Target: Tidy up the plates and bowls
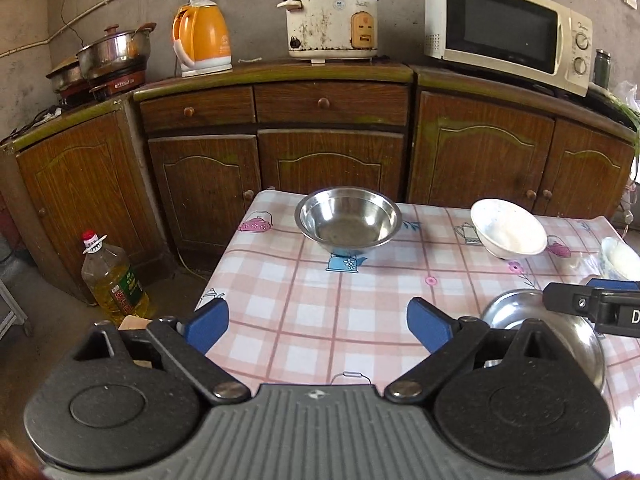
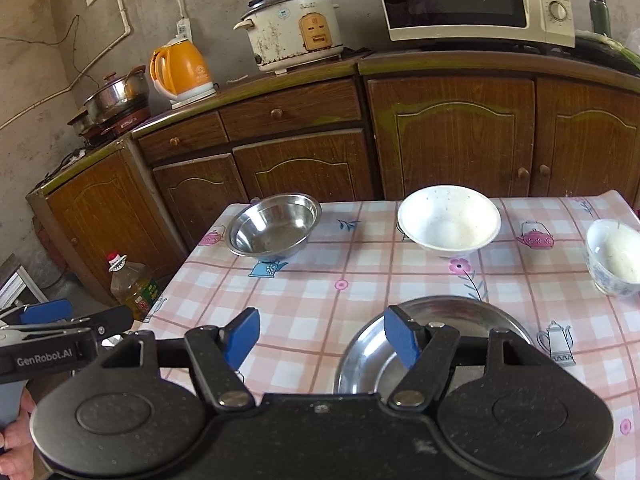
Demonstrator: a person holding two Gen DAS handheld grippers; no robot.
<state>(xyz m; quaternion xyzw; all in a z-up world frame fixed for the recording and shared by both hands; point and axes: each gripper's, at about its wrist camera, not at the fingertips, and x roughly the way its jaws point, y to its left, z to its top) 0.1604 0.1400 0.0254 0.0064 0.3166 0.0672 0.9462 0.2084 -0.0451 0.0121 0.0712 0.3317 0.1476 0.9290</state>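
Standing near the table's [image 2: 360, 280] far edge: a steel bowl [image 1: 348, 220] toward the far left corner, upright and empty, and a white bowl [image 1: 508, 232] to its right, well apart from it. A steel plate [image 2: 400, 344] lies flat at the near edge, partly hidden by the tongs in both views.

Right wrist view only, in full: a patterned bowl [image 2: 614, 258] at the right edge, with something white inside; the left wrist view catches just a sliver of it. That same view also shows the person's hand [image 2: 16, 432] at the lower left.

Left gripper [image 1: 318, 326]: released, blue pads spread wide over bare cloth, nothing between them. Right gripper [image 2: 322, 338]: released, empty; its right pad hangs over the plate's rim, contact cannot be told.

Surroundings: wooden cabinets [image 1: 332, 152] behind the table carry a lidded pot [image 1: 116, 50], an orange kettle [image 1: 202, 42], a rice cooker [image 1: 332, 24] and a microwave [image 1: 508, 32]. An oil bottle [image 1: 114, 278] stands on the floor off the table's left edge.
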